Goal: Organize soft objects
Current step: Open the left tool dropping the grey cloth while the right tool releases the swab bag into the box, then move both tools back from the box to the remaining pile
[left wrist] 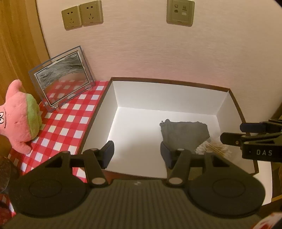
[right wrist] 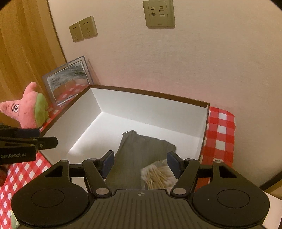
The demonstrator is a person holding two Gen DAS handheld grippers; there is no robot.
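Observation:
A white box with a brown rim (left wrist: 169, 81) (right wrist: 149, 94) stands on the checked table. Inside it lie a folded grey cloth (left wrist: 185, 133) (right wrist: 139, 151) and a clear bag of cotton swabs (left wrist: 213, 148) (right wrist: 158, 174). A pink star plush with green shorts (left wrist: 21, 116) (right wrist: 30, 109) sits on the table left of the box. My left gripper (left wrist: 137, 153) is open and empty over the box's near edge. My right gripper (right wrist: 140, 163) is open and empty above the cloth and swabs. Each gripper shows at the edge of the other's view (left wrist: 246, 133) (right wrist: 35, 139).
A clear framed picture (left wrist: 63, 77) (right wrist: 67, 78) leans against the wall behind the plush. The red-and-white checked tablecloth (left wrist: 70, 119) (right wrist: 220, 133) covers the table on both sides of the box. Wall sockets (left wrist: 82, 16) (right wrist: 159, 14) sit above. A wooden panel (left wrist: 15, 44) stands at left.

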